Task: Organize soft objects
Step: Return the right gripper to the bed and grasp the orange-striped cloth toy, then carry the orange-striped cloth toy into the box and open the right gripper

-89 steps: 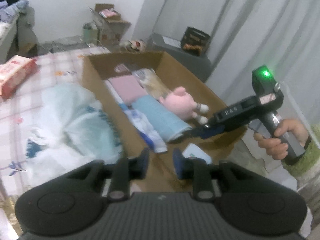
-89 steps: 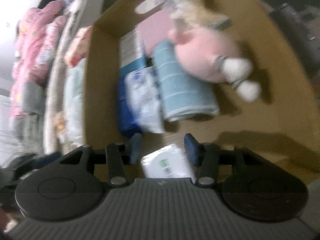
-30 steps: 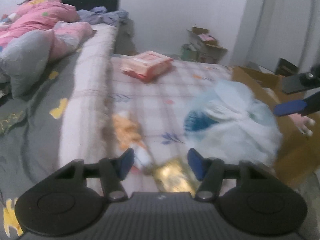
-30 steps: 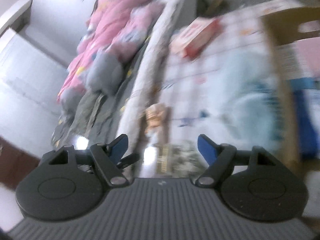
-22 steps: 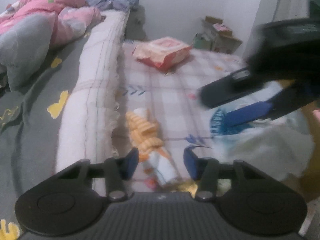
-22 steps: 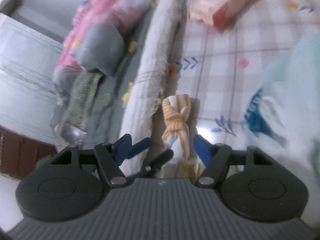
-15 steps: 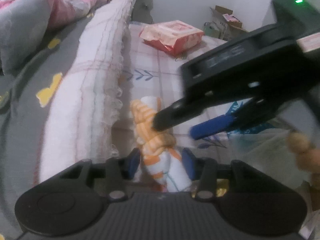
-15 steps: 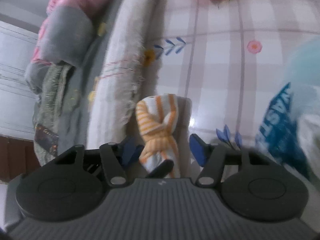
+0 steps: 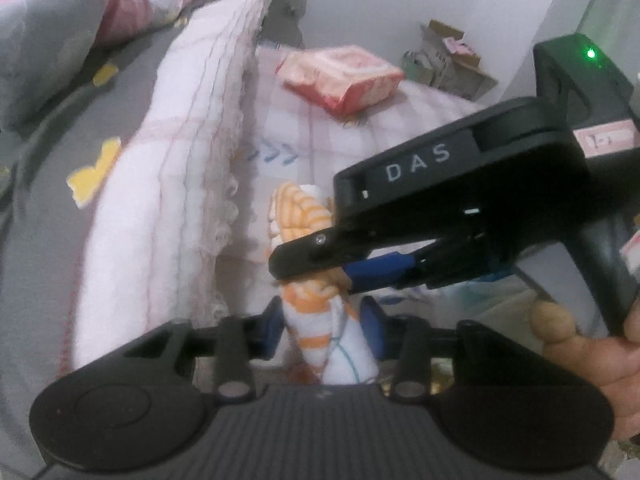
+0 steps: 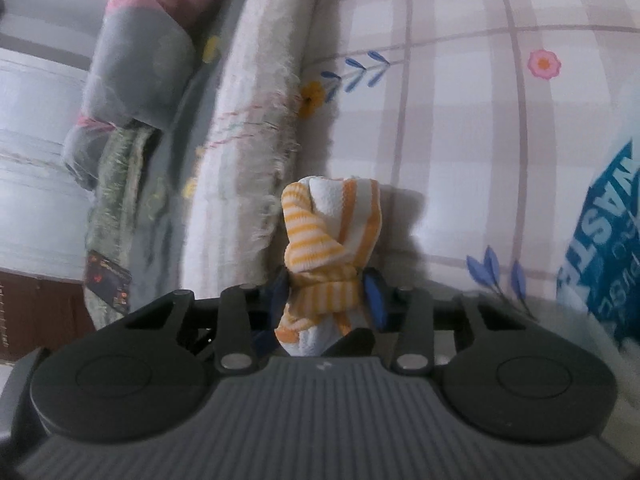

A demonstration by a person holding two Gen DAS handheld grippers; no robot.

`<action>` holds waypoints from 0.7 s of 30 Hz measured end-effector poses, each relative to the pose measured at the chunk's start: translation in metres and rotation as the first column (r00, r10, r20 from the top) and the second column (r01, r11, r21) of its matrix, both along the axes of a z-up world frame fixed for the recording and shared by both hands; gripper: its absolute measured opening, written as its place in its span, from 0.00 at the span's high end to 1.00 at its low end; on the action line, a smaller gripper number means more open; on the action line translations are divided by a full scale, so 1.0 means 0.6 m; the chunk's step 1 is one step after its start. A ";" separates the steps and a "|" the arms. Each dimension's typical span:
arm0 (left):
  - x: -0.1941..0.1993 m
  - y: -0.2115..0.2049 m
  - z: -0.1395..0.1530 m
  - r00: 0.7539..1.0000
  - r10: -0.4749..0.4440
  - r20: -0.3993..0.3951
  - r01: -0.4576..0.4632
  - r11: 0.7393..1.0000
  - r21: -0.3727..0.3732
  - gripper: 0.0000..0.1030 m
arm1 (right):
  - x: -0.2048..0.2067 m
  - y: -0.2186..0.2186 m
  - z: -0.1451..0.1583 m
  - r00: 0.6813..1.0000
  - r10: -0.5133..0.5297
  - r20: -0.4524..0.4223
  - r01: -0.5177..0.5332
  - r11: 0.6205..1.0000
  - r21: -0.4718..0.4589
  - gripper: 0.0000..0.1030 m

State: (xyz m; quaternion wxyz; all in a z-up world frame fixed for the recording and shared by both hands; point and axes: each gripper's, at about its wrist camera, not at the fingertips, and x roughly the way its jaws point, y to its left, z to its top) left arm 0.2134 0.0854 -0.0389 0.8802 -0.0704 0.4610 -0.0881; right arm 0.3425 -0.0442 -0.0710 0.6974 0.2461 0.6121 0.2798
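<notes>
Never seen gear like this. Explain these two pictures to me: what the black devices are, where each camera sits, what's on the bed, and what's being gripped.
No robot here: a person holds a two-finger gripper in each hand, each carrying a forward-looking fisheye camera. The left camera shows the left gripper below and the right gripper reaching across, gripped by the person's hand. The other picture looks along the right gripper. Both appear closed on the knotted orange-striped socks, which lie on the checked bedsheet. Also on the bed are a pink tissue pack and a white fringed blanket.
</notes>
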 end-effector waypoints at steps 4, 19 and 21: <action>-0.030 -0.010 0.057 0.997 -0.013 0.074 0.013 1.000 0.001 0.61 | -0.024 -0.022 0.051 0.998 -0.016 0.064 0.013 0.999 0.052 0.63; -0.138 -0.250 0.199 0.885 -0.383 0.266 0.423 0.899 -0.115 0.48 | -0.225 -0.355 0.252 0.906 -0.234 0.352 0.215 0.972 0.095 0.63; -0.149 -0.280 0.193 0.873 -0.416 0.256 0.457 0.880 -0.129 0.48 | -0.258 -0.424 0.264 0.883 -0.284 0.374 0.286 0.957 0.050 0.63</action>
